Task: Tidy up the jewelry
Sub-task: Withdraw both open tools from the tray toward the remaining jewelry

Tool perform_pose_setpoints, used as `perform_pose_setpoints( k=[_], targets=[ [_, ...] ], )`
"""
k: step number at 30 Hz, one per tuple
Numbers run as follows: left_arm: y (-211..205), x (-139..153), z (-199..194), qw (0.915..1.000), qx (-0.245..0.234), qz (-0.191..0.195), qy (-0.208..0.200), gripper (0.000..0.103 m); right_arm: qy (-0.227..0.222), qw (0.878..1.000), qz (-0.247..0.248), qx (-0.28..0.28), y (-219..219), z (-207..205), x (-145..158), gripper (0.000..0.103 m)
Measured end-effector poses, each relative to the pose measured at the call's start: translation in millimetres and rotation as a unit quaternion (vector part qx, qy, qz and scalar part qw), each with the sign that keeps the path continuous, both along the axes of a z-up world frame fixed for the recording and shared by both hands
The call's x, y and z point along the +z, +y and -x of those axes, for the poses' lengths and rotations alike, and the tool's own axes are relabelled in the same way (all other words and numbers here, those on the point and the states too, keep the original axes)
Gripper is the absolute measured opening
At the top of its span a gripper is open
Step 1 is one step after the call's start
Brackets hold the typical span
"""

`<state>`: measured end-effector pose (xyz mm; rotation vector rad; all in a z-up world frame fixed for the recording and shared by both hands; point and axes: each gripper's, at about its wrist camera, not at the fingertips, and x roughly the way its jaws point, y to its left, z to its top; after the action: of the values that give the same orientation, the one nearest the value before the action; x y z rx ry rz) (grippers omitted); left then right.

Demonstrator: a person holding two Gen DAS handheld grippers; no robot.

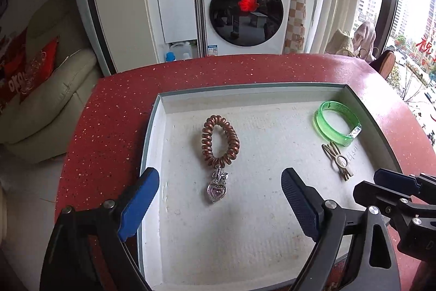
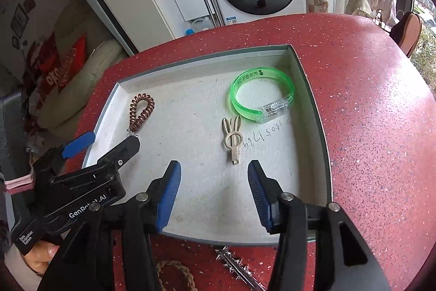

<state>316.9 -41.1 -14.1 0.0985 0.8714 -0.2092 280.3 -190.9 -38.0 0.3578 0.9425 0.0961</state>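
Note:
A shallow white tray sits on the red table. In it lie a copper coil bracelet with a heart charm, a green bangle and a cream rabbit-ear hair clip. My left gripper is open, empty, just in front of the heart charm. My right gripper is open, empty, just short of the hair clip; one of its fingers shows in the left wrist view.
On the red table in front of the tray lie a braided rope bracelet and a spiked silver piece. A washing machine, a sofa and a window stand beyond the table's far edge.

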Motion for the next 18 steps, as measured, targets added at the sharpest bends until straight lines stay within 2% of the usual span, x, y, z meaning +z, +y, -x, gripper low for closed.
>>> perform_pose_setpoints(
  k=[6,8,11,14,18],
  targets=[
    [5.9,12.3,8.3,0.9998,0.006,0.018,-0.004,0.103,-0.006,1.0,0.0,0.002,1.8,8.3,8.1,0.058],
    [10.5,15.8,12.8,0.9997,0.009,0.023,-0.004,0.103,-0.008,1.0,0.0,0.001,2.3,11.6,10.6,0.066],
    [19.3,21.7,20.6,0.9993,0.016,0.031,-0.012,0.103,-0.014,1.0,-0.002,0.002,1.2,18.8,13.9,0.07],
    [24.5,25.0,29.1,0.9991,0.018,0.034,-0.015,0.103,-0.018,1.0,-0.004,0.004,2.9,24.6,16.4,0.08],
    [31.0,29.8,43.6,0.9988,0.022,0.033,-0.029,0.103,-0.025,1.0,-0.005,0.006,4.7,33.0,19.4,0.084]
  ],
)
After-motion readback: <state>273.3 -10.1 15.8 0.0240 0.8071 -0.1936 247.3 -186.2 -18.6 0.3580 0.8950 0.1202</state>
